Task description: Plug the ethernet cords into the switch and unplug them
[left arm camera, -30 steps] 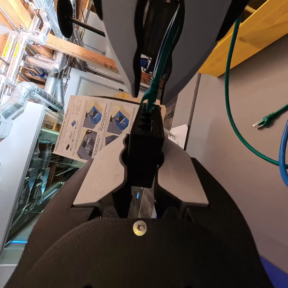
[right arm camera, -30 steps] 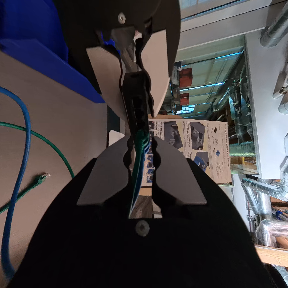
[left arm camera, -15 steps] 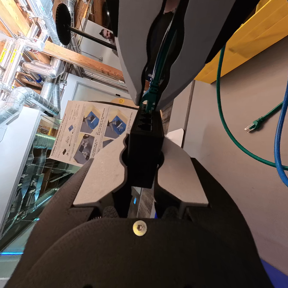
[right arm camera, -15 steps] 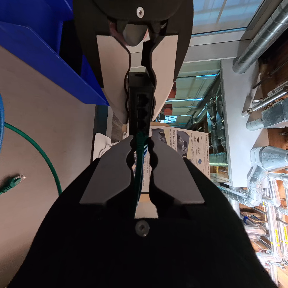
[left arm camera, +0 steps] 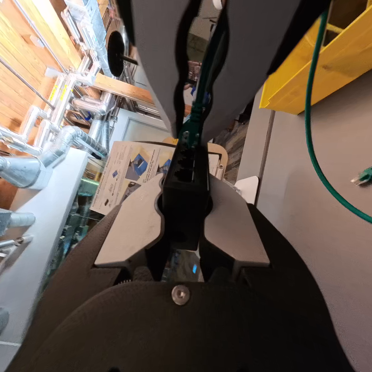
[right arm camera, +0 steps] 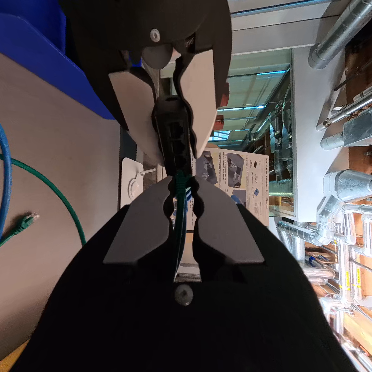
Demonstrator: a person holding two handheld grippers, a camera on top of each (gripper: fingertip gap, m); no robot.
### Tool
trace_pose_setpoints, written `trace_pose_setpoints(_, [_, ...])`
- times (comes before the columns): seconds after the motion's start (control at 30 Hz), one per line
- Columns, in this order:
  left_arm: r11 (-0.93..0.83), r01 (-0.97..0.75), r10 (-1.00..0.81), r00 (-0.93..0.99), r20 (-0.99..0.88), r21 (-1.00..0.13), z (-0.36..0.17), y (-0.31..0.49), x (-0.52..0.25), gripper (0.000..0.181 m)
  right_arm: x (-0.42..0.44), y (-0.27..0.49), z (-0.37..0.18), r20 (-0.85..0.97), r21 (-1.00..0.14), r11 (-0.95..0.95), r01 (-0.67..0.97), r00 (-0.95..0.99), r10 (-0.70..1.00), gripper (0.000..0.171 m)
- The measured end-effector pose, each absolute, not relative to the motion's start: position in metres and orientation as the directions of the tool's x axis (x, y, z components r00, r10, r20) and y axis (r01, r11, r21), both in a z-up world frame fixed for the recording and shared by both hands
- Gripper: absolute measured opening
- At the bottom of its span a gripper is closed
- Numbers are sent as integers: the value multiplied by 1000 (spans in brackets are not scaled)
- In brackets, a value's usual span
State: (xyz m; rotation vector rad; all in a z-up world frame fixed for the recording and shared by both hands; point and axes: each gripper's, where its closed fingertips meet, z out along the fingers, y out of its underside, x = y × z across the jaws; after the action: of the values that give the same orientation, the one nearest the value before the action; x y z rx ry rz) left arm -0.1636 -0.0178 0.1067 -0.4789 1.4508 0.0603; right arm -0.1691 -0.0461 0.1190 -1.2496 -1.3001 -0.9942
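Observation:
My left gripper (left arm camera: 186, 181) is shut on the black switch (left arm camera: 185, 211) and holds it in the air with its row of ports facing up in the left wrist view. My right gripper (right arm camera: 182, 181) is shut on the green ethernet cord (right arm camera: 180, 211) just behind its plug (right arm camera: 181, 178). The plug tip sits at the switch's (right arm camera: 173, 136) end port; how deep it sits I cannot tell. The right gripper (left arm camera: 190, 130) comes in from the top of the left wrist view, and the left gripper (right arm camera: 179, 157) from the top of the right wrist view.
The grey table (left arm camera: 312, 251) holds the rest of the green cord (left arm camera: 310, 141), a loose green plug (right arm camera: 26, 221) and a blue cord (right arm camera: 6, 161). A yellow bin (left arm camera: 322, 60), a blue bin (right arm camera: 40, 70), a white pad (right arm camera: 130, 181) and an instruction sheet (right arm camera: 237, 181) are nearby. My two grippers' fingertips are within a few centimetres of each other.
Both grippers have tilted and shifted together, with motion blur now. The green plug stays at the switch's end port. The blue cord has left the left wrist view.

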Motion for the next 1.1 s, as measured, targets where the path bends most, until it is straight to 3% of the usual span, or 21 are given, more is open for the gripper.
trace_pose_setpoints(0.47, [917,-333,-189,123,-974,-220,108,-30,-161,31,-168,-59,119,990,-66,199,978,39,133,15])
trace_pose_setpoints(0.53, [921,-341,-155,126,-980,-189,108,-28,-161,29,-168,-58,116,979,-97,204,974,56,197,15])
trace_pose_setpoints(0.8, [892,-360,-267,71,-961,-274,96,-16,-153,32,-159,-48,104,869,-188,126,974,105,483,15])
trace_pose_setpoints(1.03, [875,-323,-375,17,-927,-360,78,-14,-142,32,-149,-47,90,790,-129,70,989,60,611,16])
trace_pose_setpoints(1.1, [857,-388,-335,80,-939,-339,81,1,-142,31,-144,-54,83,750,-98,65,993,31,661,13])
